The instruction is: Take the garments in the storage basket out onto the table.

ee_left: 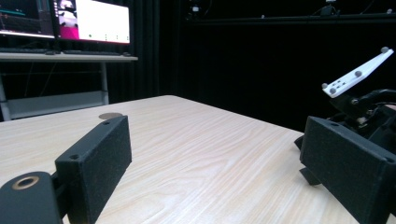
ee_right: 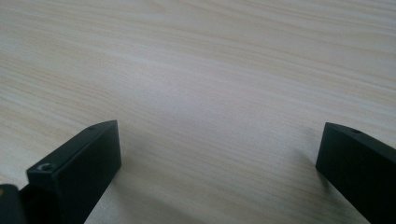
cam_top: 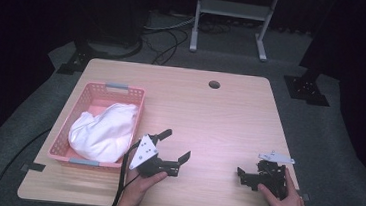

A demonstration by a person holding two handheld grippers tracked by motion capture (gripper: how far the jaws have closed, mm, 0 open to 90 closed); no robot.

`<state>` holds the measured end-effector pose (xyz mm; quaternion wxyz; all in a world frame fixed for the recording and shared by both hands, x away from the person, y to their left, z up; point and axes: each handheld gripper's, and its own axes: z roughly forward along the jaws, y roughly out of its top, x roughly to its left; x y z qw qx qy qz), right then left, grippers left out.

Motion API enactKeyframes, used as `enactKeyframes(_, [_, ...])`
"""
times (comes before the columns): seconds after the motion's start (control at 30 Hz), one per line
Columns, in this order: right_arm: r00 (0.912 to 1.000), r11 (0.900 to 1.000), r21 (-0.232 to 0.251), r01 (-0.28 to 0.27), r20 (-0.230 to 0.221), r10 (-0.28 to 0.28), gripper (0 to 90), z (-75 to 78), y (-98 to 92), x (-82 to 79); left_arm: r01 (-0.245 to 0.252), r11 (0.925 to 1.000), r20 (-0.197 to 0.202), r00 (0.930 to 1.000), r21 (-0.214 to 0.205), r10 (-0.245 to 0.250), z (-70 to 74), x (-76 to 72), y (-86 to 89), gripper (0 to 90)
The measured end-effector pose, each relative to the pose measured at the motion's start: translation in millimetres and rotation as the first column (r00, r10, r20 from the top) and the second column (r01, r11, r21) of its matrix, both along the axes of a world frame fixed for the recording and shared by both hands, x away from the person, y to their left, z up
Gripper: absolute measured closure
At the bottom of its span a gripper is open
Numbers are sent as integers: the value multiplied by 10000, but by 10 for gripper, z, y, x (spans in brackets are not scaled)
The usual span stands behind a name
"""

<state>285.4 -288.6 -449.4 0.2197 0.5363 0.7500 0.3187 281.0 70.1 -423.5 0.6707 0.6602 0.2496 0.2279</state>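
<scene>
the left gripper (cam_top: pixel 173 145) sits near the front of the table (cam_top: pixel 220 116), held from below by the person's left hand (cam_top: pixel 139 184); its 2 black fingers (cam_top: pixel 166 133) are spread wide with only bare wood between them, pinching nothing; in the left gripper view the same fingers (ee_left: pixel 95 163) rise from the bottom corners, far apart, just above the pale wood grain; a grey plate (cam_top: pixel 144 152) rides on top of this gripper and a black cable (cam_top: pixel 123 178) trails off the front edge of the table beside the wrist.

the nearest thing is a pink basket (cam_top: pixel 69 123), just to the left of the left gripper, along the table's left side; a white cloth (cam_top: pixel 103 130) lies bunched inside it, heaped above the rim at the right wall; the gripper is close to the basket's near right corner but apart from it, and it does not touch the cloth.

the right gripper (cam_top: pixel 248 177) rests low at the front right of the table, well apart from the left one, the right hand (cam_top: pixel 287 205) wrapped around its rear; in the right gripper view its fingers (ee_right: pixel 77 170) stand wide apart over bare table, with nothing between them; the left gripper view shows this gripper off to the right, its white plate (ee_left: pixel 358 72) tilted upward.

a small round hole (cam_top: pixel 214 84) marks the far edge of the table.
</scene>
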Motion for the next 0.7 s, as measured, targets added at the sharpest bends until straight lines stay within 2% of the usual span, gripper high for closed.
enactKeyframes(0.53, [10000, 10000, -2, 16, 0, -16, 0, 0, 0, -3, 408, 9991, -475, 9980, -80, -411, 224, 67, 7, 84])
enactKeyframes(0.67, [10000, 10000, -2, 17, -1, -17, 0, 0, 0, -4, 564, 9978, -497, 9971, -361, -581, 298, 87, 44, 84])
enactKeyframes(0.7, [10000, 10000, -2, 16, 1, -16, 0, 0, 0, -4, 550, 9981, -411, 9976, -274, -561, 314, 91, 51, 84])
